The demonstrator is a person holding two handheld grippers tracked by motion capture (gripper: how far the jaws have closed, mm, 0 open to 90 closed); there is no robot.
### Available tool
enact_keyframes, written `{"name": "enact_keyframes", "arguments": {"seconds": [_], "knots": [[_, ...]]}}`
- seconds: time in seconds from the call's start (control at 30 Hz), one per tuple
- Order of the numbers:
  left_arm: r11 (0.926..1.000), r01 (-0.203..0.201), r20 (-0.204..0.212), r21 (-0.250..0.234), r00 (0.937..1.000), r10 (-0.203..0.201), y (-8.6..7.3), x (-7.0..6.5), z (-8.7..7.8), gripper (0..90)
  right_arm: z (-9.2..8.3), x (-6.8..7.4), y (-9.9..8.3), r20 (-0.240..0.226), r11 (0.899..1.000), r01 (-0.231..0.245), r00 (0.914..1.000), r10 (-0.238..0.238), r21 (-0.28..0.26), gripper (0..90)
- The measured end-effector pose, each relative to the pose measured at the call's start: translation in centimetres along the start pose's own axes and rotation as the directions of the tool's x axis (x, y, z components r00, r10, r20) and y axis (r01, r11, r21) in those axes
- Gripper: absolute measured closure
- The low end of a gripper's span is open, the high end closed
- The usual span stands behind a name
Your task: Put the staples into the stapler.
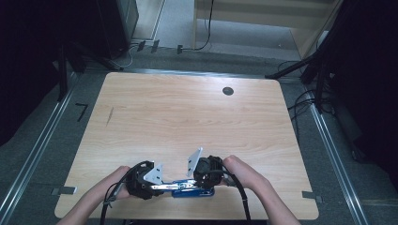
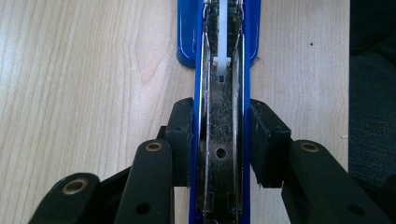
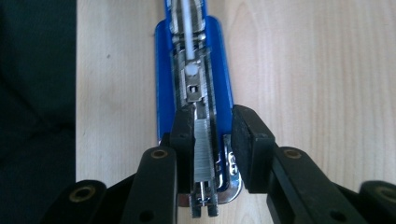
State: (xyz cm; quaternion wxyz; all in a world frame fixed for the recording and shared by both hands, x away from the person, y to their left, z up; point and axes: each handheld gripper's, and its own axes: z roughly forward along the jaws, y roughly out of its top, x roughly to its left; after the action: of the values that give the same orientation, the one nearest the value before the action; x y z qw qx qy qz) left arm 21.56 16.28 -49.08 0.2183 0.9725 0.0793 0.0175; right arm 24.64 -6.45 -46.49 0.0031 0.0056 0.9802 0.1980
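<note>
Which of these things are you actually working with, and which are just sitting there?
In use:
blue stapler, opened up
left gripper, closed on it
right gripper, closed on it

Just there:
table
dark round hole in the tabletop
cables on the floor

The pale wood-grain counter with rounded corners (image 1: 187,112) has a small dark round hole (image 1: 228,91) near its far edge. A blue and silver metal stapler (image 1: 187,187) lies opened flat on it near the front edge.

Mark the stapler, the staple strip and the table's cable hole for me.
stapler (image 2: 198,93): left gripper view, blue side wall.
staple strip (image 3: 202,149): right gripper view, middle of the strip in the open magazine.
cable hole (image 1: 228,91): high view, centre of the dark round hole.
</note>
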Motion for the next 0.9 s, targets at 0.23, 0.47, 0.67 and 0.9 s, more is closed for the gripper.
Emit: {"name": "enact_keyframes", "arguments": {"seconds": [0.23,0.47,0.67,0.9], "knots": [[1.0,-0.001,-0.001,0.0,1.0,0.001,0.0,0.0,0.0,65.9,0.5,-0.1,0.0,0.009,0.99,-0.108,0.994,0.109,-0.088,68.1],[1.0,-0.002,-0.003,0.001,1.0,0.002,0.0,0.0,0.0,65.8,1.6,0.3,0.1,0.032,0.99,-0.117,0.9923,0.12,-0.082,67.2],[1.0,0.001,-0.004,-0.001,1.0,-0.001,0.0,-0.1,0.0,65.7,1.3,0.6,-0.7,0.048,0.987,-0.141,0.9883,0.145,-0.075,67.0],[1.0,0.008,-0.008,-0.002,0.9999,-0.008,-0.2,0.0,-0.1,64.8,1.0,0.6,-1.5,0.057,0.982,-0.176,0.982,0.18,-0.074,66.6]]}}
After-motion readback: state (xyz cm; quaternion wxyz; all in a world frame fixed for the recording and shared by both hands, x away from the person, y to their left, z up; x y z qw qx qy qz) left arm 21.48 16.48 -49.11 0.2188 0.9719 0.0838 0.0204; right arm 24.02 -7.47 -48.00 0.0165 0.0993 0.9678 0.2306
